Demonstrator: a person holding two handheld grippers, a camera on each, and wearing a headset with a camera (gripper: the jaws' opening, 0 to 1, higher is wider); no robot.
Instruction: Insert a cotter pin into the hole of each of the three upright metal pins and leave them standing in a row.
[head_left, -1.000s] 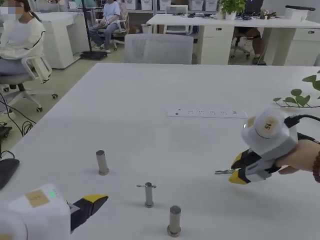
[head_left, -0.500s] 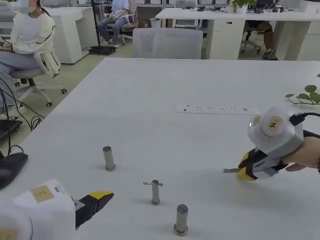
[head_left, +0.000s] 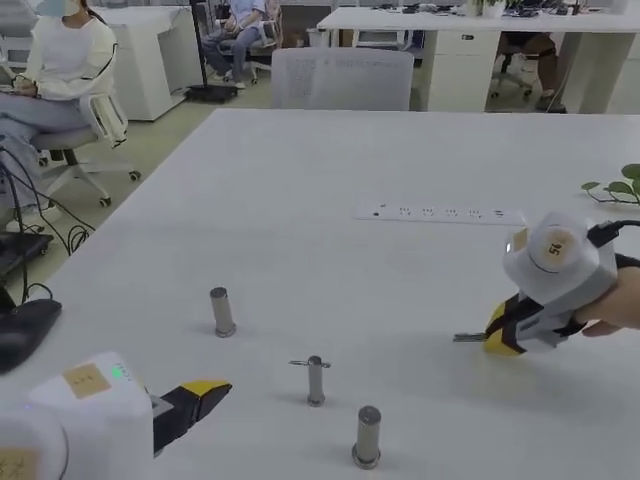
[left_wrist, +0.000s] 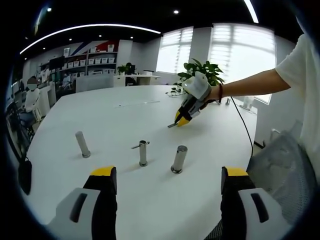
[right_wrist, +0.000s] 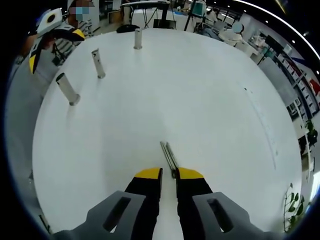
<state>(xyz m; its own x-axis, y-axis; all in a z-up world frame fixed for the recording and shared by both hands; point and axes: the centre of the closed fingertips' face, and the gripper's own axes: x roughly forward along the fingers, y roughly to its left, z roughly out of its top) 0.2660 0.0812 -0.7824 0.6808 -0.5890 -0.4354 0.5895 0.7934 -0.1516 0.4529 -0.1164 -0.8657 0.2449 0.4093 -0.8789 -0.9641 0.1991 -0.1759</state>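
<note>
Three upright metal pins stand in a slanted row on the white table (head_left: 330, 200): a bare far pin (head_left: 223, 312), a middle pin (head_left: 316, 380) with a cotter pin (head_left: 309, 363) through its top, and a bare near pin (head_left: 367, 437). To their right, my right gripper (head_left: 497, 338) is low over the table and shut on a second cotter pin (head_left: 468, 337), which sticks out ahead of the jaws (right_wrist: 169, 152). My left gripper (head_left: 205, 398) hangs at the near left, open and holding nothing. The left gripper view faces the row (left_wrist: 143, 153) from close by.
A white power strip (head_left: 450, 212) lies flat further back on the table. Plant leaves (head_left: 622, 186) reach in at the right edge. A grey chair (head_left: 345, 80) stands at the far side, and people sit at desks beyond on the left.
The head camera has tilted, so the whole picture has shifted. The pins and both grippers hold about the same places, and the right gripper still grips its cotter pin.
</note>
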